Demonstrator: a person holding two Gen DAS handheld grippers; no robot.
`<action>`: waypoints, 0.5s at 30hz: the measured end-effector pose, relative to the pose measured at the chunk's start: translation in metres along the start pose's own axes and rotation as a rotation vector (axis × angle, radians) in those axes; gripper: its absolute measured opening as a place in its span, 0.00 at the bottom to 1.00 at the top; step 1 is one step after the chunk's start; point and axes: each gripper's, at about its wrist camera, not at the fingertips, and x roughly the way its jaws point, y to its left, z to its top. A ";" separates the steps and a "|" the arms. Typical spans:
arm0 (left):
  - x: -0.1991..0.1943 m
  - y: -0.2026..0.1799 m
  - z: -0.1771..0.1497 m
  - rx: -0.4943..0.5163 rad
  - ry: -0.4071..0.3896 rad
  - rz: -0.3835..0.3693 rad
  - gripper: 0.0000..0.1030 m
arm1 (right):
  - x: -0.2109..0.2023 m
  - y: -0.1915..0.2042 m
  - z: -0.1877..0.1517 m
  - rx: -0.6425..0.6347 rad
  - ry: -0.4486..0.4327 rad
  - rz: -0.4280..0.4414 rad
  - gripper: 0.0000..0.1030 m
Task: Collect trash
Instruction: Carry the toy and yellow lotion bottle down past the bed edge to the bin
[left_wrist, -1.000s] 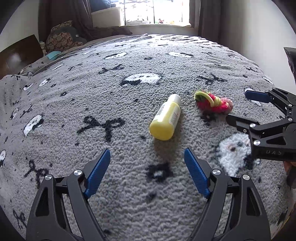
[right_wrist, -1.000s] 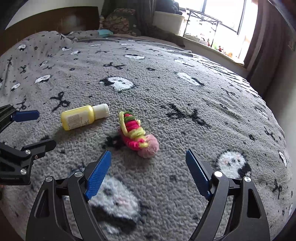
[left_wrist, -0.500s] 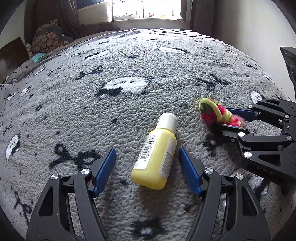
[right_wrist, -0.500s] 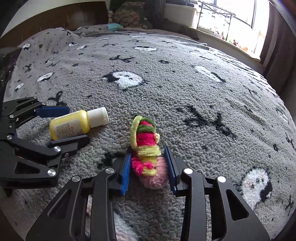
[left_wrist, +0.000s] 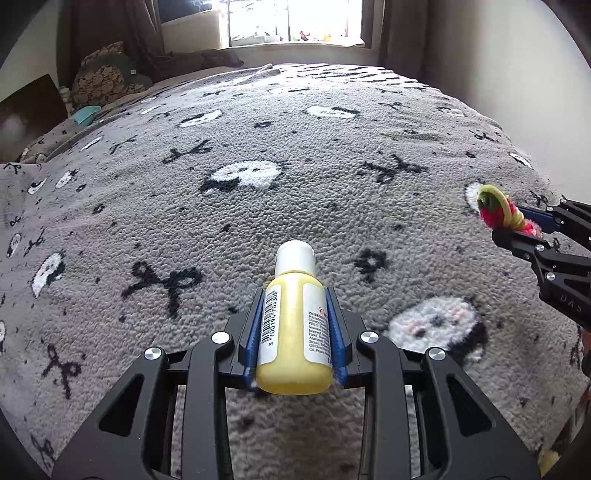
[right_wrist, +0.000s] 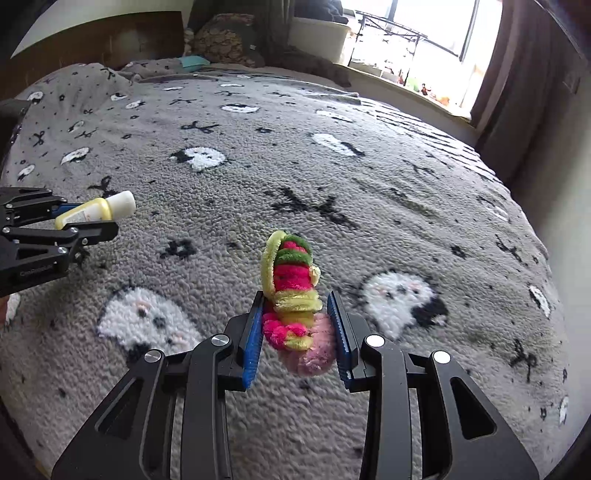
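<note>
Left claw: the left gripper (left_wrist: 295, 341) has just been closing and now pinches the yellow bottle (left_wrist: 293, 332) across its body, both blue pads (left_wrist: 253, 332) flat against the label.
Bottle: smooth plastic cylinder, white cap (left_wrist: 295, 256) pointing away from the claw, barcode label facing up; base toward the claw, held above the blanket.
Right claw: the right gripper (right_wrist: 299, 338) is squeezed onto the pipe-cleaner bundle (right_wrist: 293, 291), its lower half between the pads.
Bundle: fuzzy coils of pink, red, green and yellow, top end jutting beyond the fingertips; lifted off the blanket.
Blanket: the grey blanket (left_wrist: 295, 147) is nubby fleece with black bows and white animal faces.
</note>
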 end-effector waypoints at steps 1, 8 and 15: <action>-0.010 -0.004 -0.003 0.002 -0.009 0.005 0.28 | -0.011 -0.002 -0.003 0.002 -0.009 -0.016 0.33; -0.089 -0.036 -0.020 0.031 -0.083 0.052 0.28 | -0.107 -0.013 -0.024 0.010 -0.113 -0.104 0.33; -0.166 -0.067 -0.034 0.082 -0.177 0.024 0.28 | -0.192 -0.029 -0.040 0.018 -0.216 -0.140 0.33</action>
